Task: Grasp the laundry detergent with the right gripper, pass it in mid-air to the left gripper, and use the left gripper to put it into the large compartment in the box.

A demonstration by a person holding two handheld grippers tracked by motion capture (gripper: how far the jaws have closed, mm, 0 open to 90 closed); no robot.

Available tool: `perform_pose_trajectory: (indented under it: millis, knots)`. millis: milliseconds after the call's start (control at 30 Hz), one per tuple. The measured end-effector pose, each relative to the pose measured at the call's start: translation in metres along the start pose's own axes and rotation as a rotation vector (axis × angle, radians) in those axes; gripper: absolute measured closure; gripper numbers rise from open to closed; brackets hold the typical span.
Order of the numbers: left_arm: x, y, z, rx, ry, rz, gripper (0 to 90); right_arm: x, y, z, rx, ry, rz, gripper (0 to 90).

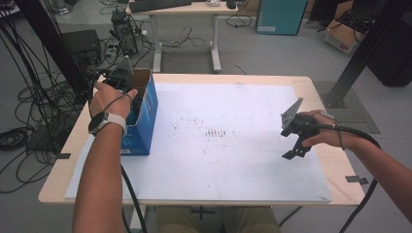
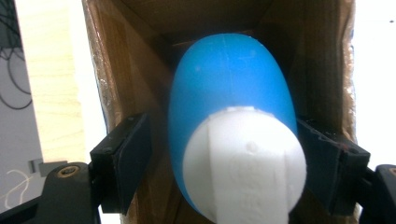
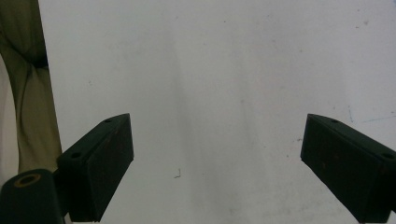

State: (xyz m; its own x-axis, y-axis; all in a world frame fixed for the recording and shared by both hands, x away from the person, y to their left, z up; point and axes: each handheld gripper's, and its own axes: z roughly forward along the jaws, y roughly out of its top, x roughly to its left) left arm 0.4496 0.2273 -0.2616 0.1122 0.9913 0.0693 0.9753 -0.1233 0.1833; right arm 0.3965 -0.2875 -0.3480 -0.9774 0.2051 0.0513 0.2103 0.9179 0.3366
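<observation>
A person sits at a light wooden table with a big white sheet spread over it. An open blue cardboard box with brown insides stands on the left part of the sheet.

The left hand holds the left gripper down into the top of the box. In the left gripper view, a smooth blue egg-shaped bottle with a fat white cap sits inside the box, with the cap pointing toward the camera. The bottle is between the two black jaws. The jaw on the left of that view stands a little away from the bottle, with a gap you can see. The jaw on the right sits just beside the bottle; I cannot tell if it touches. So the jaws are apart and not squeezing the bottle. The brown box walls rise on both sides.

The right hand holds the right gripper low over the right part of the white sheet, well apart from the box. Its jaws are spread wide with nothing between them.
</observation>
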Motion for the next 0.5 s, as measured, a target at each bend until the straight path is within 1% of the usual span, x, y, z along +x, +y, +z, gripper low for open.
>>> perform_pose_trajectory:
  millis: [67,100,133,167,267,333,367,467,500]
  knots:
    - [0.001,0.0,-0.002,-0.005,-0.011,0.001,21.5,0.0,0.0,0.0,-0.002,0.0,0.0,9.3]
    - [0.0,-0.001,-0.004,-0.01,-0.006,0.004,17.4,0.0,0.0,-0.001,-0.002,0.0,0.002,9.3]
    - [-0.001,-0.001,-0.005,-0.005,0.007,0.019,17.2,0.0,0.0,-0.001,-0.004,0.0,0.003,9.3]
    - [-0.002,-0.001,-0.006,-0.006,0.013,0.023,16.3,0.0,-0.001,-0.001,-0.004,-0.002,0.004,9.3]
    - [-0.001,-0.002,-0.011,-0.017,0.006,0.02,12.4,0.001,-0.001,-0.001,-0.002,-0.001,0.008,9.3]
    - [-0.003,-0.002,-0.014,-0.024,-0.003,0.027,11.4,0.001,0.0,-0.001,-0.003,-0.001,0.001,9.3]
    - [-0.003,-0.002,-0.016,-0.028,-0.003,0.031,11.0,0.0,0.0,0.0,-0.012,-0.001,-0.021,9.3]
    - [-0.005,-0.002,-0.023,-0.04,-0.01,0.035,8.8,0.001,0.001,0.0,-0.007,-0.001,-0.016,9.3]
    - [-0.006,-0.002,-0.026,-0.042,-0.007,0.041,7.4,0.001,0.001,0.0,-0.01,-0.005,-0.021,9.3]
